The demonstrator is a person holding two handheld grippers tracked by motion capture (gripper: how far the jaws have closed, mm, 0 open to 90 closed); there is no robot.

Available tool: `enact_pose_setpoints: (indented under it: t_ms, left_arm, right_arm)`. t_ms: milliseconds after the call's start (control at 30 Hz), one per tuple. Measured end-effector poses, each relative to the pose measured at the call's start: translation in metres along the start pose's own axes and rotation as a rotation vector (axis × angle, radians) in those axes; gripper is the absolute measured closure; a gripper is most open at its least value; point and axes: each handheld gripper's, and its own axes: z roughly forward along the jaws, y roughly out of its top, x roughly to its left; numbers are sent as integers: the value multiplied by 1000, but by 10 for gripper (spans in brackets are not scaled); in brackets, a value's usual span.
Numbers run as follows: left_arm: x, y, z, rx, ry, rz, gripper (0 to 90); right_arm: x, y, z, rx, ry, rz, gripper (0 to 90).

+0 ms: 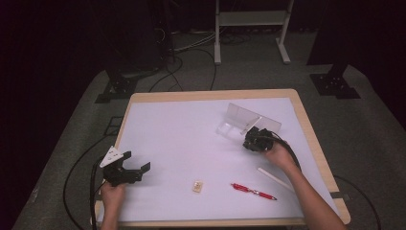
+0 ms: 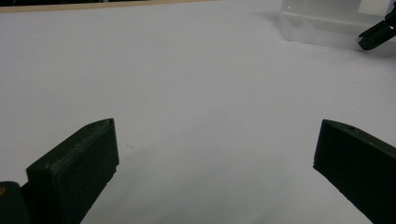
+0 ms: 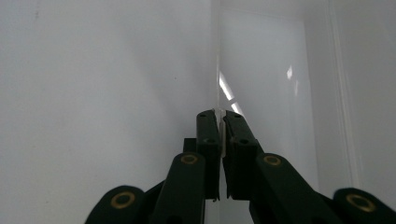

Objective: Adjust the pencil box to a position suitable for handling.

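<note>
Box [image 1: 239, 125], clear plastic with lid raised, sits far right on table [image 1: 182, 129]. Right gripper [image 1: 252, 136] pinches its thin wall edge, seemingly to steady it. Left gripper [image 1: 136, 165] rests spread wide, empty, well apart.

Dim, soft pictures with dark surroundings and soft shadows.

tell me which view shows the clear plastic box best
The high view: the clear plastic box shows whole, lid raised, with the right tongs at its edge. The right gripper view shows a thin clear wall pinched between the tongs; the left gripper view catches a corner.
</note>
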Motion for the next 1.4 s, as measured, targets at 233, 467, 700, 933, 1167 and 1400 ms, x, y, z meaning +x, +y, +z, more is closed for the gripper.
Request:
enact_pose_setpoints:
  t_ms: [233, 467, 700, 933, 1167, 1400]
  left_arm:
    - [0, 0, 0, -1, -2, 0, 0]
    - [0, 0, 0, 0, 0, -1, 0]
    - [0, 0, 0, 2, 0, 0, 0]
    - [0, 0, 0, 2, 0, -1, 0]
    - [0, 0, 0, 1, 1, -3, 0]
    - [0, 0, 0, 0, 0, -2, 0]
  right_arm:
    - [0, 1, -3, -20, -8, 1, 854]
    - [-2, 0, -9, -51, -20, 9, 856]
    - [-2, -1, -20, -77, -33, 7, 857]
    - [6, 1, -32, -100, -32, -26, 856]
    - [21, 6, -37, -108, -11, -80, 856]
    - [34, 11, -42, -126, 13, -115, 856]
